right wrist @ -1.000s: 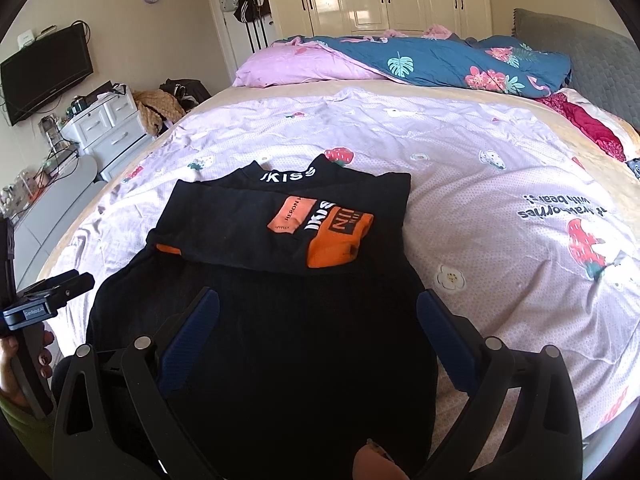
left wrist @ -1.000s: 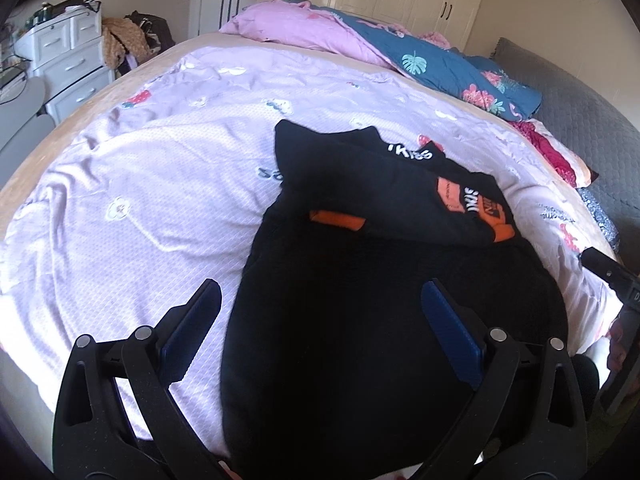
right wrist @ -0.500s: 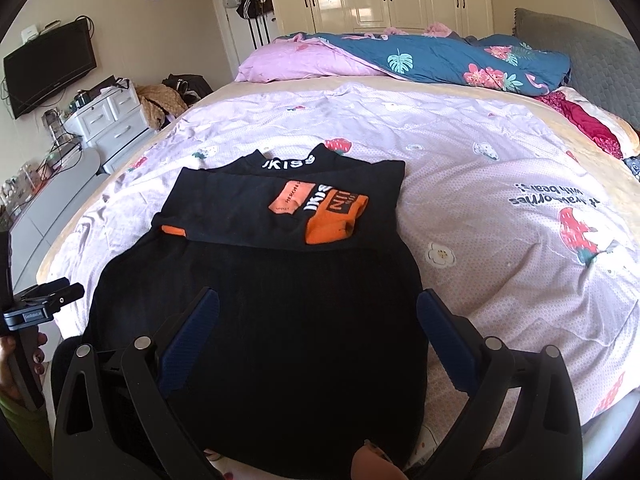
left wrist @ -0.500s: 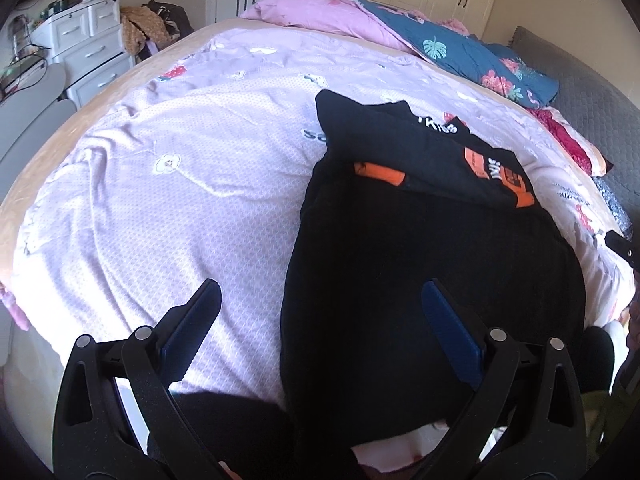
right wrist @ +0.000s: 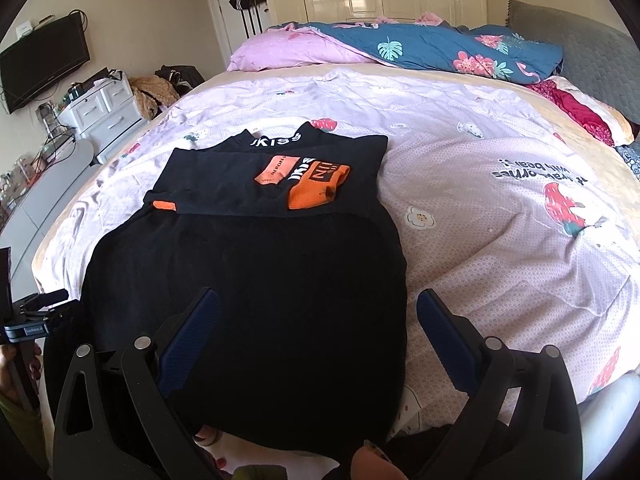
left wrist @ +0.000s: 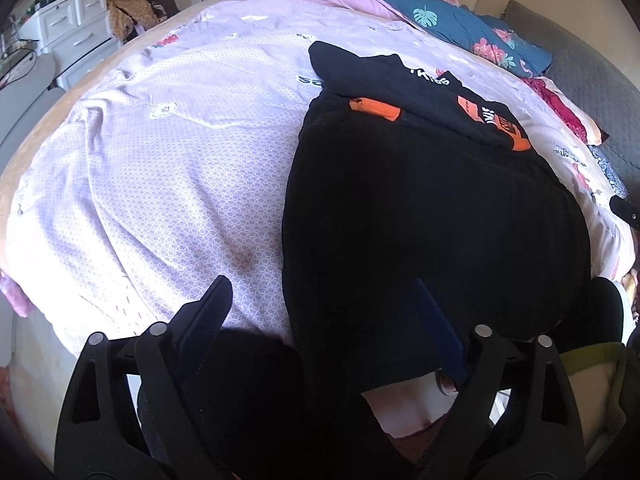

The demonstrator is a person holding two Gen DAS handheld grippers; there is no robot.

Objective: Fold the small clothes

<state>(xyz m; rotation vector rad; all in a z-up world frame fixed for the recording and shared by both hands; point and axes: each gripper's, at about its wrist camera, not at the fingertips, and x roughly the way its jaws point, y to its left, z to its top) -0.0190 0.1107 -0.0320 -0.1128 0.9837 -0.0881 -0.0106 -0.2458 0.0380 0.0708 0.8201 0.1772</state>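
A black garment (right wrist: 256, 264) with orange patches lies on the lilac bedsheet (right wrist: 500, 240), its sleeves folded across the chest, its hem hanging over the near bed edge. It also shows in the left wrist view (left wrist: 420, 216). My left gripper (left wrist: 320, 308) is open and empty, low at the hem's left corner, one finger over the sheet, the other over the black cloth. My right gripper (right wrist: 316, 312) is open and empty above the hem's right part. The left gripper also shows in the right wrist view (right wrist: 32, 320), at the far left.
Pink and blue floral bedding (right wrist: 380, 48) is piled at the far end of the bed. White drawers (right wrist: 104, 112) and a wall TV (right wrist: 40, 64) stand to the left. A grey headboard (right wrist: 580, 52) is at the right. The bed edge is just below the grippers.
Both grippers have drawn back and down toward the near bed edge; the left one dropped lower and shifted left. The garment has not moved. Both stayed open.
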